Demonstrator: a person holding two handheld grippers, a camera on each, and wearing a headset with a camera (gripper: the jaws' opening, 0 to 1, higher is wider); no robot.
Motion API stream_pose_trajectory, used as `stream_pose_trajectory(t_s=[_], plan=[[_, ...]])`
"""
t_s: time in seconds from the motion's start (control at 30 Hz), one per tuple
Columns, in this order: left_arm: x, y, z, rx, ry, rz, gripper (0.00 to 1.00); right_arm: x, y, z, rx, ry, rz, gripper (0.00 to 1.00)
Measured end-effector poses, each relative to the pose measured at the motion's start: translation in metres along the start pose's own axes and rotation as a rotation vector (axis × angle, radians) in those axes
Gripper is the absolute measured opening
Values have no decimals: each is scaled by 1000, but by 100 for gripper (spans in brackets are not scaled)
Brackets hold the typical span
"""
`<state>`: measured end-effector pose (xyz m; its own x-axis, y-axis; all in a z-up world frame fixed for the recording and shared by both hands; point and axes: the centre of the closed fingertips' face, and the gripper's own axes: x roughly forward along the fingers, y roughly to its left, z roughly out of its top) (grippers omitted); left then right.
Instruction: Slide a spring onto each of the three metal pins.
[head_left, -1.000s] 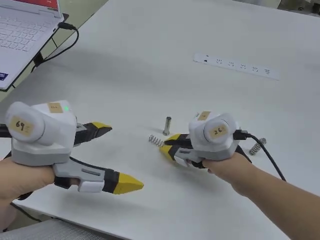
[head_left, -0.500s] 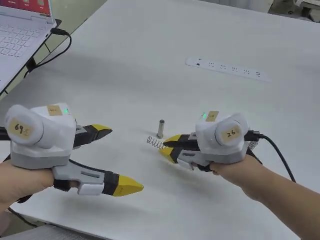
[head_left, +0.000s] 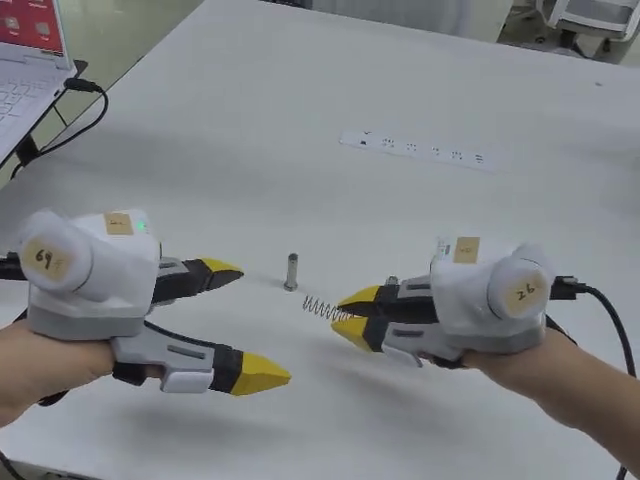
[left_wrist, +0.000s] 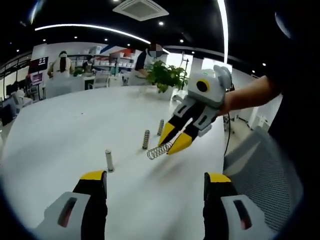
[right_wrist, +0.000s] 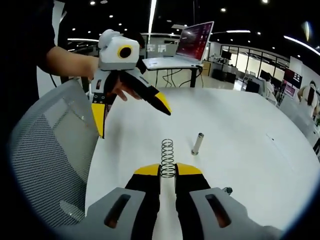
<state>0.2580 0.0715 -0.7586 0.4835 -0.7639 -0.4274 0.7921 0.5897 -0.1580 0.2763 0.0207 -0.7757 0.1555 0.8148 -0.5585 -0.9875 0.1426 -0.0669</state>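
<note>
The spring (head_left: 320, 306) is pinched by one end between the pressed-together jaws of the right gripper (head_left: 347, 314). Its free end is held out just above the table (head_left: 300, 100), near the bare pin (head_left: 291, 271), which stands upright and apart from it. The left gripper (head_left: 243, 320) is held spread wide with nothing in it, on the near side of that pin. For the step to be done well, it is judged that the spring should be turned from its slant to upright, its open end centred over the pin's top, and then lowered straight down. A sideways push is best avoided, since the pin may be standing loose and could be knocked over, and the soft coil could buckle if it is caught on the rim. If needed, the pin could be steadied low down by the open left gripper. In the left gripper view a second pin (left_wrist: 146, 139) and a third pin (left_wrist: 160, 127) are seen beyond the held spring. Their ribbed look suggests springs already fitted, but this cannot be made out for certain. In the head view they are largely covered by the right gripper. How far the spring reaches into the jaws is hidden, and whether the bare pin is fixed to the table cannot be told.
</note>
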Motion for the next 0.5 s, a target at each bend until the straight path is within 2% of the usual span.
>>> stream_pose_trajectory(t_s=[0.1, 0.23, 0.37, 0.5], plan=[[6, -3, 5, 11, 1, -26, 71, -9, 2, -5, -11, 9, 6, 8], [14, -15, 9, 8, 7, -90, 59, -19, 8, -10, -5, 16, 27, 8], [23, -25, 14, 30, 6, -117, 56, -27, 15, -11, -2, 6, 47, 8], [32, -34, 16, 46, 9, -157, 47, -31, 18, -10, -9, 2, 55, 8]])
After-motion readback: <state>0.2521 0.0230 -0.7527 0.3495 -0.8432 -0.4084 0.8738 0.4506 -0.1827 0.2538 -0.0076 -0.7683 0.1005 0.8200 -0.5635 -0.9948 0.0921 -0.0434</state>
